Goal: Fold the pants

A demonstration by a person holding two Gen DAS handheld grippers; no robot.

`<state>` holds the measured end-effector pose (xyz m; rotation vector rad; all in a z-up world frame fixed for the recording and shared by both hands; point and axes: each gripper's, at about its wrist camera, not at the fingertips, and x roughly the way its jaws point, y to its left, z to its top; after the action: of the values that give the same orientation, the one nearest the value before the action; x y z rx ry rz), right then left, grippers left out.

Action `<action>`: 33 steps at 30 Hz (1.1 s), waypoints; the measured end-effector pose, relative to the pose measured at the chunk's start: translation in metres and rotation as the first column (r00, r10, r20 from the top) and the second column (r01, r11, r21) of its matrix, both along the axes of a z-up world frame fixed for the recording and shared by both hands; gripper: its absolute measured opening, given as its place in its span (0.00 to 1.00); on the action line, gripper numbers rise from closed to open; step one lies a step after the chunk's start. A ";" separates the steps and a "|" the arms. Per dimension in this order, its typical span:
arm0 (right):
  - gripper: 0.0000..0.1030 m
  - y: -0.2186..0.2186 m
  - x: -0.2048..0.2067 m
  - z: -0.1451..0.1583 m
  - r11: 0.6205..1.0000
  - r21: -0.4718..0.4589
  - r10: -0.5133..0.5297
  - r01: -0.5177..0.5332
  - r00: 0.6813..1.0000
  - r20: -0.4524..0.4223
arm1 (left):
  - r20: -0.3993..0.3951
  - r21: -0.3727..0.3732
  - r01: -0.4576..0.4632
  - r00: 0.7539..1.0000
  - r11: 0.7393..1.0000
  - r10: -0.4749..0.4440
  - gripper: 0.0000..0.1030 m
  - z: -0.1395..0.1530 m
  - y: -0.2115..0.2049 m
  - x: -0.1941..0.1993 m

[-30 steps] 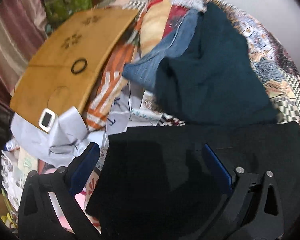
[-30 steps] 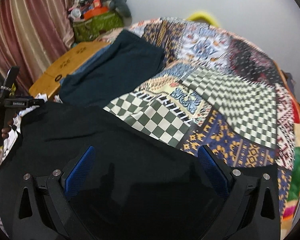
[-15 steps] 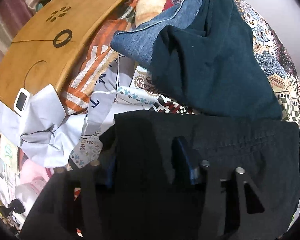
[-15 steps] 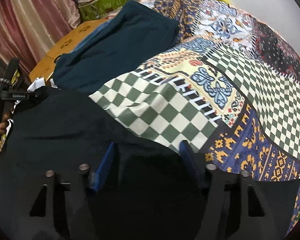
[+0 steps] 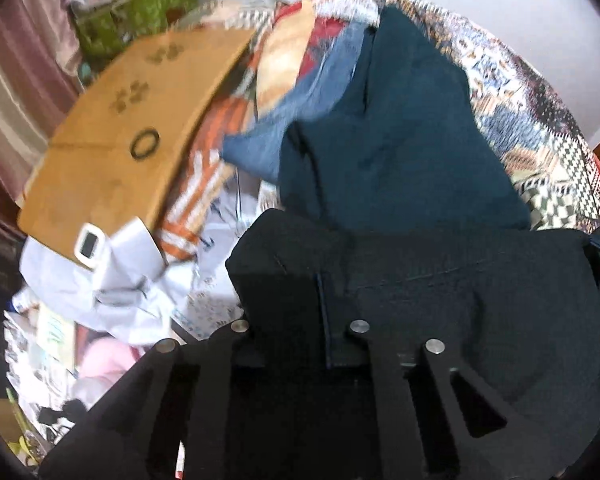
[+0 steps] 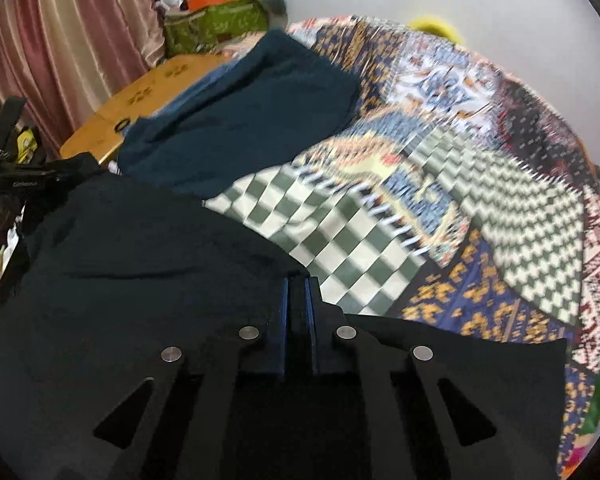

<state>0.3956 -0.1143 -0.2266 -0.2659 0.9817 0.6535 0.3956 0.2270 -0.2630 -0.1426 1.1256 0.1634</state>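
Black pants [image 5: 480, 300] lie spread over the near part of the bed. In the left wrist view my left gripper [image 5: 300, 296] is shut on a raised fold at their left edge, and the cloth drapes over its fingers. In the right wrist view my right gripper [image 6: 298, 304] is shut, its blue pads pinching the far edge of the black pants [image 6: 140, 260]. At the left of that view the left gripper [image 6: 32, 180] holds the other corner, with part of a hand beneath it.
A folded dark teal garment [image 5: 400, 140] lies just beyond the pants, on top of blue jeans [image 5: 300, 120]. A wooden lap table [image 5: 132, 128] and crumpled white cloth [image 5: 112, 288] sit to the left. The patchwork bedspread [image 6: 440, 200] stretches to the right. Curtains and a green bag stand behind.
Both grippers went from wide open to shut on the black pants. The left one has lifted its fold up off the bed.
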 end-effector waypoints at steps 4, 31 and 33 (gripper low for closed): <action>0.06 -0.009 0.002 0.027 0.999 0.014 -0.046 0.045 0.995 0.086 | 0.076 0.019 -0.003 0.997 1.000 0.002 0.15 0.033 -0.006 0.004; 0.06 -0.045 -0.145 0.093 0.997 0.080 -0.027 0.013 0.984 0.174 | 0.197 0.060 0.031 0.980 0.998 -0.042 0.14 0.095 -0.026 -0.148; 0.06 -0.045 -0.158 0.092 0.996 0.085 -0.022 0.007 0.985 0.170 | 0.186 0.051 0.026 0.982 0.998 -0.035 0.14 0.090 -0.023 -0.164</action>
<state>0.2378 -0.1592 -0.1348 -0.2362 0.7894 0.6461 0.2318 0.2040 -0.1733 -0.0951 0.9359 0.1469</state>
